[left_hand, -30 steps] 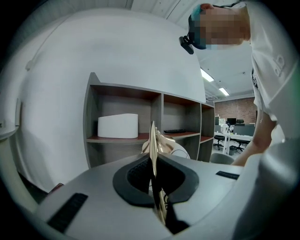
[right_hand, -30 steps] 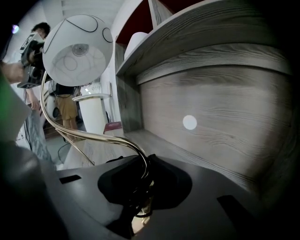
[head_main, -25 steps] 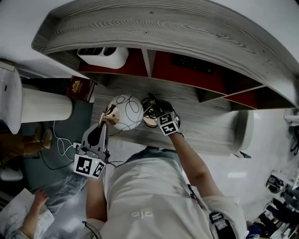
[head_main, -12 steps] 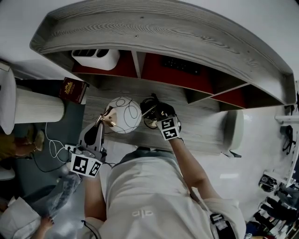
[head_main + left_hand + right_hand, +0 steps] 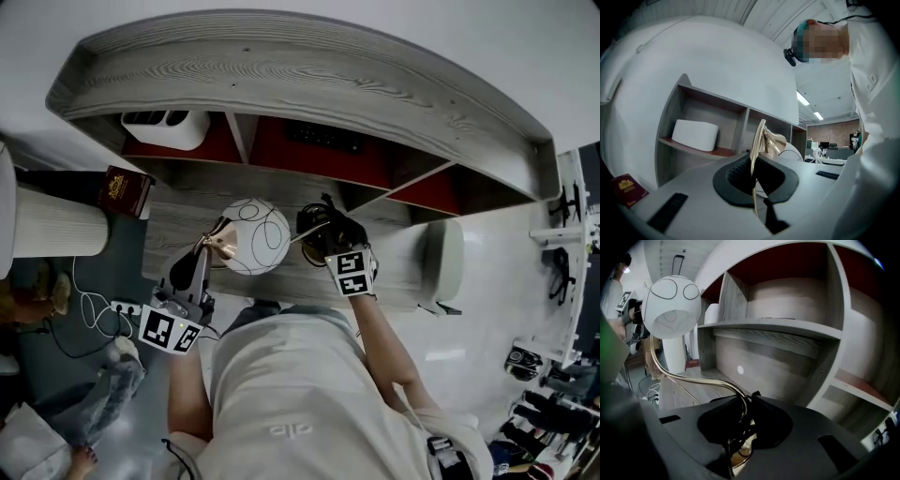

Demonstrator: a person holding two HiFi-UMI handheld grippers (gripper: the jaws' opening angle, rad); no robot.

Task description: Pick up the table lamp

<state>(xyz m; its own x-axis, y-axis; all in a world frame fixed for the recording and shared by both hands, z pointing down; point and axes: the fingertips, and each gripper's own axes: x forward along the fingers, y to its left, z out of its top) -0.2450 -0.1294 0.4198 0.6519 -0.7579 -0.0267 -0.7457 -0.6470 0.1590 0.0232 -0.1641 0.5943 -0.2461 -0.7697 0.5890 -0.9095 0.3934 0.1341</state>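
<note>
The table lamp has a white globe shade [image 5: 255,234] with thin black loops and a curved gold stem [image 5: 693,378]. It hangs over the grey wooden desk [image 5: 187,220], held by both grippers. My left gripper [image 5: 211,247] is shut on the thin gold stem [image 5: 757,150] just under the gold bell fitting [image 5: 777,143] by the shade. My right gripper [image 5: 314,232] is shut on the stem's lower end beside the black cord [image 5: 737,439], with the gold base [image 5: 740,454] showing under the jaws. In the right gripper view the shade [image 5: 672,305] sits up left.
The desk has a back shelf with red-lined cubbies [image 5: 281,141]; a white box [image 5: 164,128] stands in the left one. A dark red book [image 5: 122,190] lies at the desk's left end. On the floor left are a power strip and cables [image 5: 122,305]. A white rounded seat [image 5: 441,262] stands right.
The lamp has come up from the desk with both grippers still shut on it. The right gripper has shifted right and toward me; the left has drifted slightly along with the shade.
</note>
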